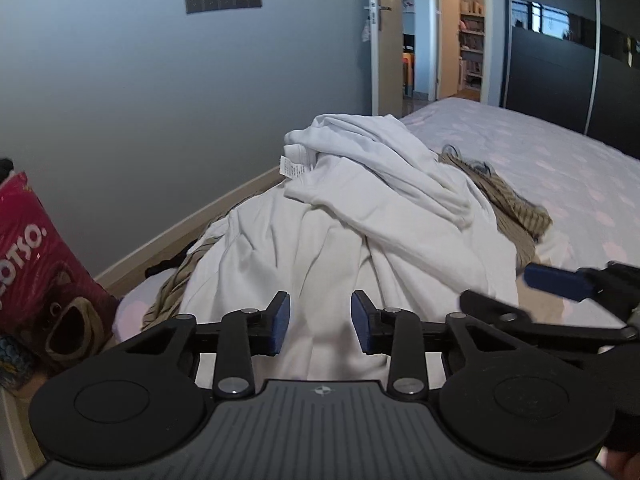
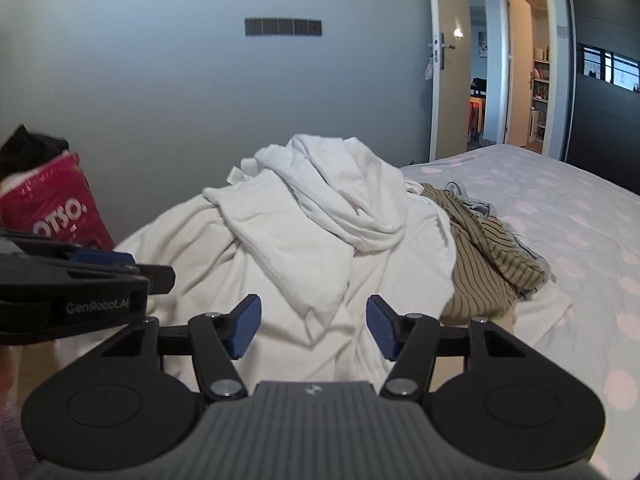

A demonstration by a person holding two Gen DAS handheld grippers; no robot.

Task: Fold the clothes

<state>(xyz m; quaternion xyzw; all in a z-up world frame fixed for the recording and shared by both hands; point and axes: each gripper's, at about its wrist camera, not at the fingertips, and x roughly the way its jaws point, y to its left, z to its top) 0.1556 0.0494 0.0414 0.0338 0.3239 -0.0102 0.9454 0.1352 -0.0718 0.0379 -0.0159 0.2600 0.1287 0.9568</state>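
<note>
A heap of crumpled white clothes (image 1: 360, 216) (image 2: 320, 220) lies on the bed, topped by a white shirt (image 1: 352, 152) with its care label showing. A tan striped garment (image 1: 508, 204) (image 2: 484, 256) pokes out at the heap's right side and also at its left. My left gripper (image 1: 320, 324) hovers open just before the near edge of the white cloth, nothing between its blue pads. My right gripper (image 2: 314, 330) is likewise open over the white cloth. Each gripper shows in the other's view: the right one (image 1: 560, 292) at the right edge, the left one (image 2: 104, 272) at the left edge.
The bed (image 1: 560, 152) (image 2: 580, 240) has a pale sheet with pink dots stretching right. A red Lotso bag (image 1: 36, 268) (image 2: 56, 204) stands at the left. A grey wall, a wooden skirting, an open door (image 1: 384, 36) and a dark wardrobe (image 1: 560, 60) lie beyond.
</note>
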